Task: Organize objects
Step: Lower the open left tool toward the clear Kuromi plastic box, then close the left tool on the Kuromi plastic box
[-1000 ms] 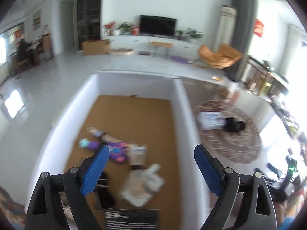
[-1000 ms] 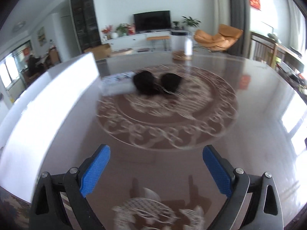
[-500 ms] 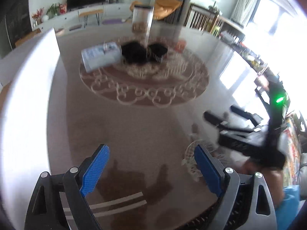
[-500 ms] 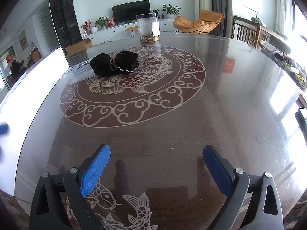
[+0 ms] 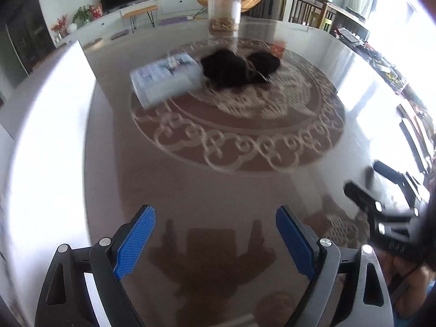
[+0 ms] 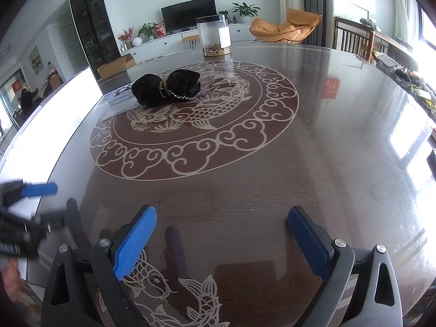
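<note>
A pale plastic-wrapped package (image 5: 166, 80) lies on the round patterned table, touching a black bundle with a trimmed edge (image 5: 237, 68). My left gripper (image 5: 215, 218) hovers open over bare table well short of them, nothing between its blue pads. My right gripper (image 6: 220, 218) also stands open and empty above the near part of the table. From the right wrist view the black bundle (image 6: 166, 88) hides most of the package (image 6: 114, 100). One blue pad (image 6: 39, 190) of the left gripper shows at the left edge. The right gripper's black fingers (image 5: 359, 193) show at the left view's right edge.
A tall white box wall (image 5: 49, 136) runs along the table's left side (image 6: 54, 117). A clear jar (image 6: 215, 36) with brown bits at its bottom stands beyond the bundle. The glossy table (image 6: 272, 163) spreads right towards bright windows.
The left gripper swung from above the white box's inside, where several items lie, over to the table and now faces the package. The right gripper shifted a little, then settled; both jaws stayed wide.
</note>
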`<state>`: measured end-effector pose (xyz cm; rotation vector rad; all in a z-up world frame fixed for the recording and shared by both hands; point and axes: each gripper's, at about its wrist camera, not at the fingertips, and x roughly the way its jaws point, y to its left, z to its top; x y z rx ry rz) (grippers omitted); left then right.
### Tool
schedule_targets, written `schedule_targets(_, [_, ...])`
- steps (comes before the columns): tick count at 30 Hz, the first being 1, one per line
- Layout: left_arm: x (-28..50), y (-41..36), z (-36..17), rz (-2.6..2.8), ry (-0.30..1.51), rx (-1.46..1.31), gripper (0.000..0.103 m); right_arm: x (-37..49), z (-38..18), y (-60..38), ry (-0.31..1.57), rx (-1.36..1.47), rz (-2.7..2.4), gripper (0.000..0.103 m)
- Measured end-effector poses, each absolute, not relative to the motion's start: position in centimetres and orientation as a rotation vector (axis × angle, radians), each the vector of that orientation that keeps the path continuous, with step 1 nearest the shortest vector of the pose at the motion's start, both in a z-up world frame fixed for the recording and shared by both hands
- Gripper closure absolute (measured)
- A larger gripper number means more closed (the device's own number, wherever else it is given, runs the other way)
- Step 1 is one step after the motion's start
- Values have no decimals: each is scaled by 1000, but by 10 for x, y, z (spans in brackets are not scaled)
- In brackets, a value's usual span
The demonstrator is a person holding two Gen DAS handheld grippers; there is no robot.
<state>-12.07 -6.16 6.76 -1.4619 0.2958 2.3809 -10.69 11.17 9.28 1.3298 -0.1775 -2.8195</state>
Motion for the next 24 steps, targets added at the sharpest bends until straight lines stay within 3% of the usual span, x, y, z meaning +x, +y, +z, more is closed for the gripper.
schedule_targets(9, [-224, -30, 77, 2269, 829, -1444, 13, -107, 93, 112, -189, 1326, -2819, 4])
schedule_targets(13, [-261, -20, 66, 2183, 970, -1476, 13, -108, 93, 113, -206, 1321, -2817, 4])
schedule_targets(20, [-313, -12, 53, 2212, 926, -1488, 11, -107, 94, 115, -218, 1316, -2816, 4])
schedule_targets(24, [-336, -12, 51, 2259, 793, -1510, 11, -108, 93, 112, -205, 1319, -2814, 2])
